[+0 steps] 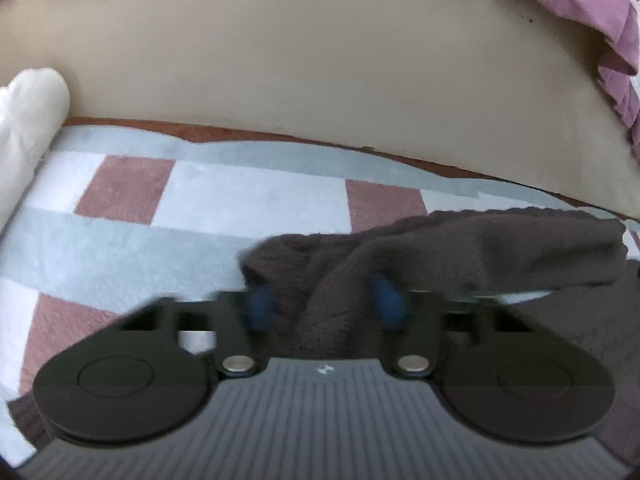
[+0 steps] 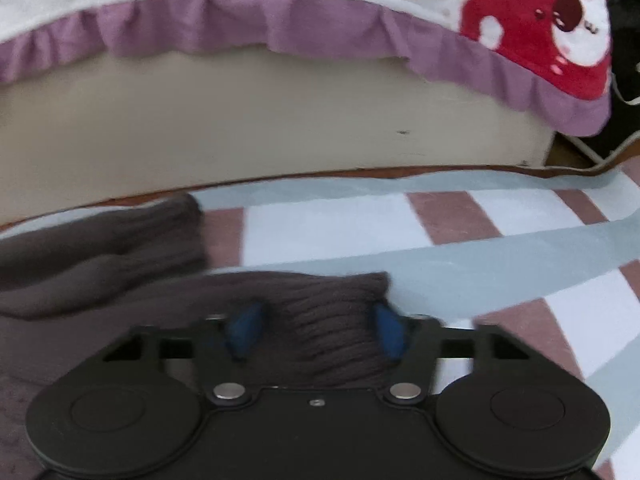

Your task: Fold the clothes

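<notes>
A dark brown knit sweater (image 1: 500,248) lies crumpled on the checked rug (image 1: 256,192). My left gripper (image 1: 324,304) is shut on a bunched fold of it, and the cloth fills the gap between the blue pads (image 1: 260,308). In the right wrist view the same sweater (image 2: 100,264) spreads to the left. My right gripper (image 2: 316,328) is shut on its ribbed edge (image 2: 336,320), which sits between the blue pads (image 2: 388,332). Both views are blurred.
The rug (image 2: 440,260) has grey, white and dusty-pink squares. A beige bed base (image 2: 260,120) runs just behind it, under a bedspread with a purple frill (image 2: 240,20) and a red cartoon print (image 2: 540,32). A white rolled cloth (image 1: 28,120) lies at the rug's left edge.
</notes>
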### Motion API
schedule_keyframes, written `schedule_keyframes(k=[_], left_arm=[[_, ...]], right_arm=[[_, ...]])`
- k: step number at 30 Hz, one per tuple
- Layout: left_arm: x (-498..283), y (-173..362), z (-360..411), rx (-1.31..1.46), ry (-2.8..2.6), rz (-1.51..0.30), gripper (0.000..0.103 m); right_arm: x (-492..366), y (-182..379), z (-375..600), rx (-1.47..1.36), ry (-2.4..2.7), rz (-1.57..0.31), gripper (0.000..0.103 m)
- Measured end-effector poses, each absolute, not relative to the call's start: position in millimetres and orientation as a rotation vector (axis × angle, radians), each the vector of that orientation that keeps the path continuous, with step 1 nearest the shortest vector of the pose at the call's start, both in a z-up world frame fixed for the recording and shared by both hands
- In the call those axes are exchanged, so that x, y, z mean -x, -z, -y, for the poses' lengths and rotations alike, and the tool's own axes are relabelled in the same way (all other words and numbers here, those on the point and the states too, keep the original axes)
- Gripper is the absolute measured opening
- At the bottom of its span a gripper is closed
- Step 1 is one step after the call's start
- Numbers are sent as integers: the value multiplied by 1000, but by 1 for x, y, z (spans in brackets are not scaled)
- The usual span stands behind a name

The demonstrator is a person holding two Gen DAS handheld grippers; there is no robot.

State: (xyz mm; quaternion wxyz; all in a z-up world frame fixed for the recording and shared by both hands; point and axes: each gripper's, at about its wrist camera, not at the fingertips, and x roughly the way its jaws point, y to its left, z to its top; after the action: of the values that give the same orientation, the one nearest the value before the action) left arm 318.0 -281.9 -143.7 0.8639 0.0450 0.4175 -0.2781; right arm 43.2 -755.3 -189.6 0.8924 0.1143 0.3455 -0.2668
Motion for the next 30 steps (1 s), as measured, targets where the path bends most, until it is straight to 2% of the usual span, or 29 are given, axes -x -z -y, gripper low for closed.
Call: schedule_keyframes(k=[1,5,10,13,17,20,21,23,24,25,30], left_arm=[[-311,140,293,-196,559,-852,9],[-270,132,343,-577,473,-678,8],[-271,114,323,-471,281,-515,8],[-283,124,307,-406,250,-535,11],[-299,127,281,-252,260,-696,46],[-295,113,252,-178,274,-714,57],[-292,107,242,-165,278,-714,62],[-284,101,219,-171,259,-745,67],[-279,100,207,-173,251,-769,67],[-272,99,194,-174,246,-796,67],[-239,99,127,-159,222,-927,67]], right_arm=[[-45,188,749,-196,531,-713,10],[-54,182,719,-44,468,-667,9],[-53,173,721,36,648,-663,7],[-47,172,735,10,744,-671,6],[-55,183,735,49,812,-729,6],[-62,191,732,80,858,-779,7],[-61,191,732,88,872,-787,10],[-59,187,732,78,904,-783,33],[-58,183,732,50,919,-767,58],[-57,177,731,-19,917,-740,61],[-63,142,710,-367,681,-599,62]])
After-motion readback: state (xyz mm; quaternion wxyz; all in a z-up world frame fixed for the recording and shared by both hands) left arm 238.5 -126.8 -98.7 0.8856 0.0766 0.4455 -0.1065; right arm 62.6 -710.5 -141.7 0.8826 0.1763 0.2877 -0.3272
